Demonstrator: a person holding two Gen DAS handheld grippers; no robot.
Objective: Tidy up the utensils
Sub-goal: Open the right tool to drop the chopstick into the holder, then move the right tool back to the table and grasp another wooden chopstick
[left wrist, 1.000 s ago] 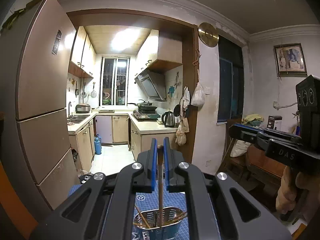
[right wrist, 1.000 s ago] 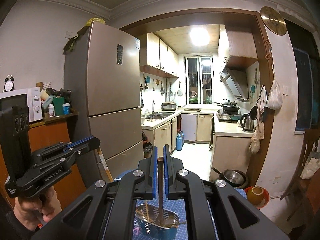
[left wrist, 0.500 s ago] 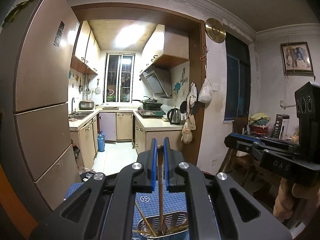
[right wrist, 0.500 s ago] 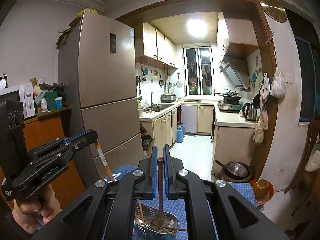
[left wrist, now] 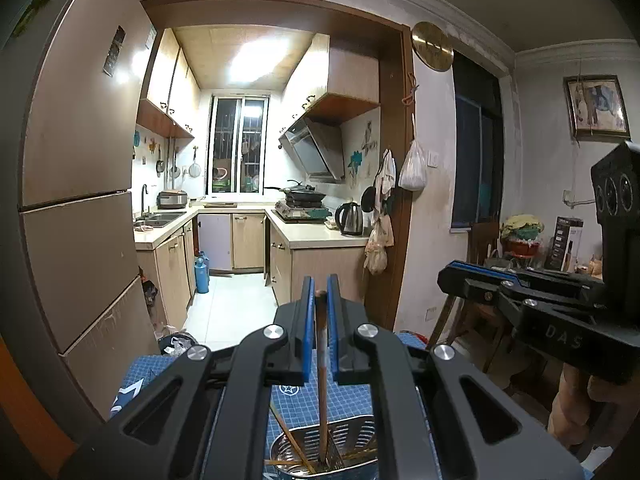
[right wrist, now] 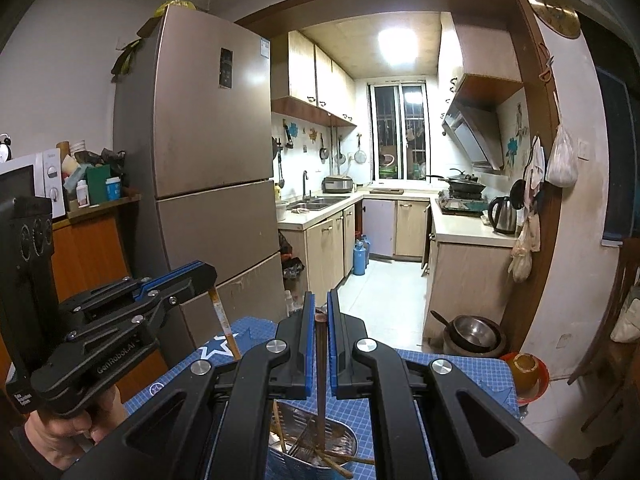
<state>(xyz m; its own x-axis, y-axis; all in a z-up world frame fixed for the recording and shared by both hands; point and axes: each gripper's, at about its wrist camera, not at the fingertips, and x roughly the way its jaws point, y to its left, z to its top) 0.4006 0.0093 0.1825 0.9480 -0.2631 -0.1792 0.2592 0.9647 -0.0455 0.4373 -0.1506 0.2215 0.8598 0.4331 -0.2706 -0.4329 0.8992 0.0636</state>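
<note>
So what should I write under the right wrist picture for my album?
Right tool holding a brown wooden chopstick upright over the perforated metal utensil basket on the blue grid mat.

Right gripper jaws clamp a chopstick above the holder.

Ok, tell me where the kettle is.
The kettle stands on the right-hand kitchen counter, at its near end beside the doorway, just in front of the stove.
</note>
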